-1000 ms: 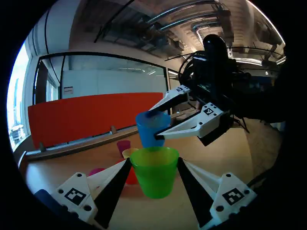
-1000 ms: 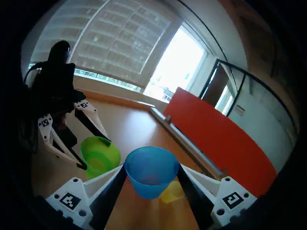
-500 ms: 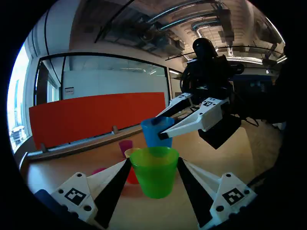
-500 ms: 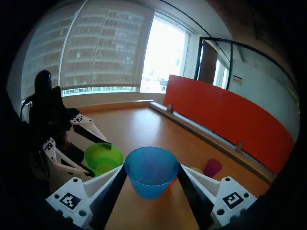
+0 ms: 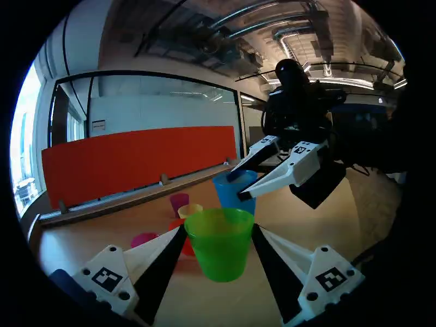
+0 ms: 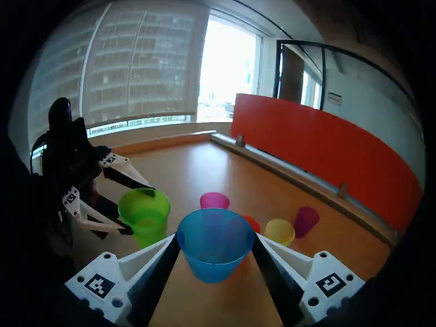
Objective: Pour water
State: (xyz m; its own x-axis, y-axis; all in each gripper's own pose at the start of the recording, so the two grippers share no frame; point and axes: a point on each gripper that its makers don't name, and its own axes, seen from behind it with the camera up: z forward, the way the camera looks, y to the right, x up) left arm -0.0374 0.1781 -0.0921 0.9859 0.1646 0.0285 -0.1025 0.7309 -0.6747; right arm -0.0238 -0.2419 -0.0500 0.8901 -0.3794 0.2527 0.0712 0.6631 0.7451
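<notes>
My left gripper [image 5: 219, 245] is shut on a green cup [image 5: 219, 249], held upright above the wooden table [image 5: 305, 212]. In the right gripper view the same green cup [image 6: 144, 215] and the left gripper [image 6: 128, 210] sit at the left. My right gripper [image 6: 216, 252] is shut on a blue cup [image 6: 215, 250], upright, with a little liquid at its bottom. In the left gripper view the blue cup [image 5: 235, 191] and the right gripper [image 5: 242, 185] hang just behind and to the right of the green cup, level and apart from it.
Several small cups stand on the table: a pink one [image 6: 214, 200], a red one [image 6: 252, 223], a yellow one [image 6: 279, 231] and a purple one [image 6: 305, 220]. An orange partition [image 6: 327, 147] runs along the table's far edge. Windows [image 6: 141, 65] lie beyond.
The right gripper has levelled the blue cup from its tilt and drawn it down and to the right, away from the green cup. The green cup has stayed still.
</notes>
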